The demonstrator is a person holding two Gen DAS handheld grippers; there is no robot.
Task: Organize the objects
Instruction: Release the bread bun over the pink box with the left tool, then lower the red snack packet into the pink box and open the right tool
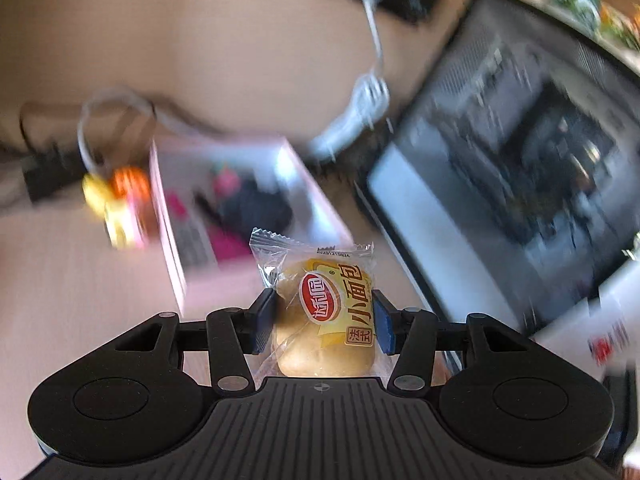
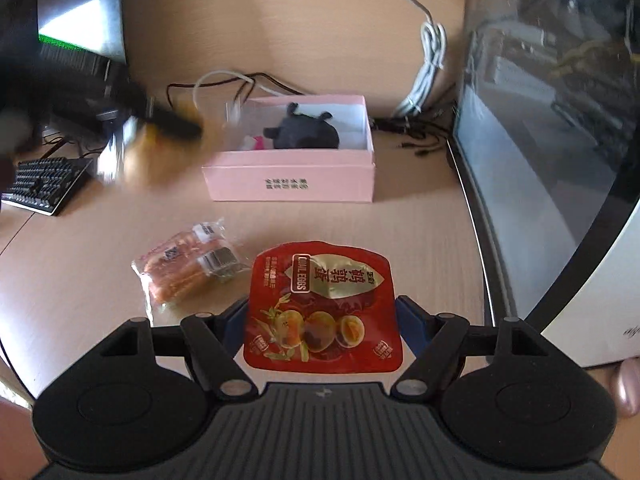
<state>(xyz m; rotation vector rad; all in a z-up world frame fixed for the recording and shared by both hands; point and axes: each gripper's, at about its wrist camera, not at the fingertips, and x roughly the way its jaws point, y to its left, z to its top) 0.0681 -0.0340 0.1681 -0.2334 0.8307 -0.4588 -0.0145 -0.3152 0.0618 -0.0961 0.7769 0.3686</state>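
My left gripper (image 1: 322,322) is shut on a small wrapped bread bun (image 1: 324,316) with a yellow and red label, held above the desk near the open pink box (image 1: 256,208). In the right wrist view the left gripper shows as a dark blur (image 2: 160,120) left of the pink box (image 2: 292,184). My right gripper (image 2: 320,320) is shut on a red quail-egg packet (image 2: 322,308), held above the desk in front of the box. A black plush toy (image 2: 304,132) lies inside the box. A clear packet of orange snacks (image 2: 188,268) lies on the desk to the left.
A dark monitor (image 2: 540,120) stands at the right. White and black cables (image 2: 424,76) lie behind the box. A black keyboard (image 2: 44,184) sits at the left edge. A small orange and yellow item (image 1: 120,200) lies blurred left of the box.
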